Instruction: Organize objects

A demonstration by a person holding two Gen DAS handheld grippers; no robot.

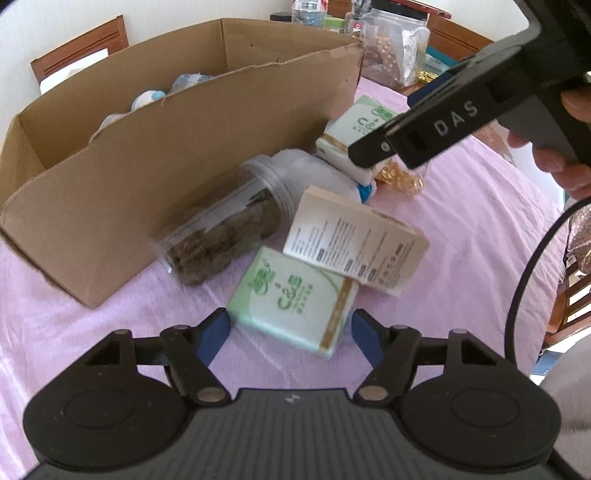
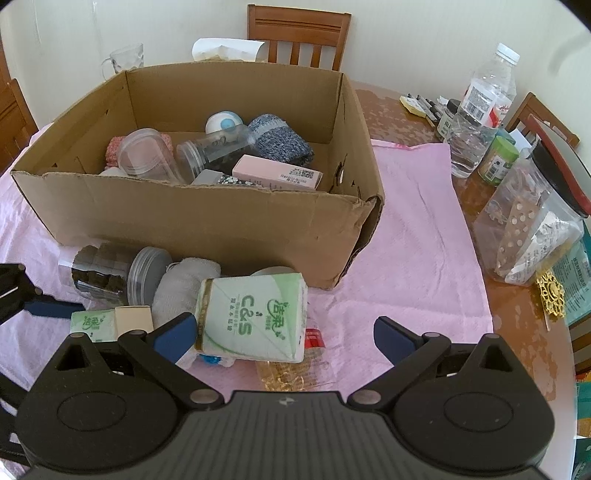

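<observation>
Green-and-white plastic tissue pack lies on the pink cloth before the open brown cardboard box, bracketed by the left gripper whose jaws stand apart, not yet pinching; the right gripper hangs spread nearby, so squeezing and lifting boxward looks next

Plain cream walls back a glossy brown counter partly covered by a pink cloth. Wooden slat-back chairs stand around it in soft daylight.
</observation>
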